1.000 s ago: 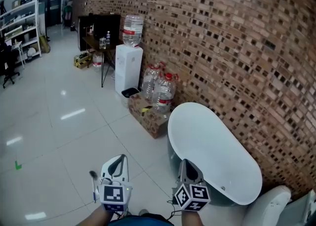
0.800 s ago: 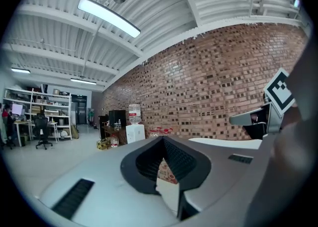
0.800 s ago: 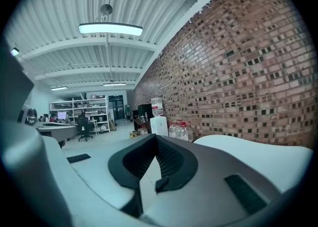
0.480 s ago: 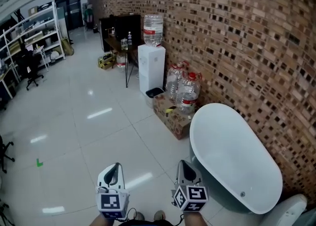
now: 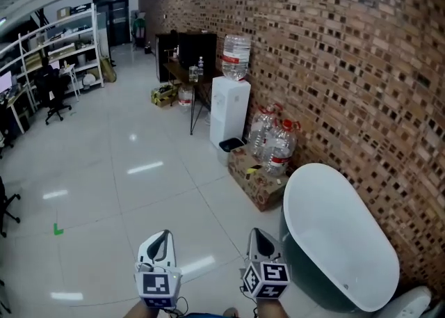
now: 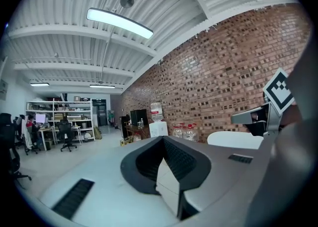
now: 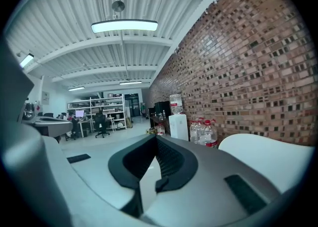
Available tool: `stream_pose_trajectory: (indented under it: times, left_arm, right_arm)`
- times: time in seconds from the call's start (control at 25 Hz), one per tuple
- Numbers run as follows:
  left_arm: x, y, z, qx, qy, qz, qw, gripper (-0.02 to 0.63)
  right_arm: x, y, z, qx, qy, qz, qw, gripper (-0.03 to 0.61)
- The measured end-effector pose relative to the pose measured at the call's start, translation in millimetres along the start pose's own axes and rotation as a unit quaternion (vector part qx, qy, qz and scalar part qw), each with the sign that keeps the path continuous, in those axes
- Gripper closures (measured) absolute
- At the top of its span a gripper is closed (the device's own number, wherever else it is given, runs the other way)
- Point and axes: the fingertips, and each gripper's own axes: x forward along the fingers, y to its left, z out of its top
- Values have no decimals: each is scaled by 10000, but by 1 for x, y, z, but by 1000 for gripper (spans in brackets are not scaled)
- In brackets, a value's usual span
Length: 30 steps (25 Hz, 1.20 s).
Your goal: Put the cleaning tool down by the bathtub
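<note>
The white bathtub (image 5: 338, 234) stands along the brick wall at the lower right of the head view, and also shows as bathtub (image 6: 234, 139) and bathtub (image 7: 271, 159) in the two gripper views. My left gripper (image 5: 161, 236) and right gripper (image 5: 259, 234) are side by side at the bottom edge, held roughly level over the tiled floor to the left of the tub. The left gripper (image 6: 162, 138) is shut with nothing between its jaws. The right gripper (image 7: 155, 137) is likewise shut and empty. No cleaning tool shows in any view.
A water dispenser (image 5: 230, 109) stands at the wall with large water bottles (image 5: 275, 144) on a cardboard box (image 5: 254, 183) between it and the tub. A dark table (image 5: 182, 66), shelves (image 5: 59, 38) and an office chair (image 5: 53, 92) lie further back.
The head view has swung left and up, so the tub has slid to the right. A thin stick-like thing beside the left gripper one second ago is out of view now.
</note>
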Motion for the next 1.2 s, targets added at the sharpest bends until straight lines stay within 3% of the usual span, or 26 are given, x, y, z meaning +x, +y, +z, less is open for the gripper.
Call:
stream_pose_trajectory:
  times: [0.64,0.84,1.2]
  left_arm:
    - [-48,195,-54,-265,226,808,9961,609]
    - [-52,227,-63,-253,342,1328,9902,609]
    - [-46,240,-65,-65,611,1865,9805,609]
  right_arm:
    - [72,180,-30,-281,253,564,9977,557]
    - [95,213,-38,-334,342,1100,9928,557]
    - [142,222,-57,-7,477,1630,9855,557]
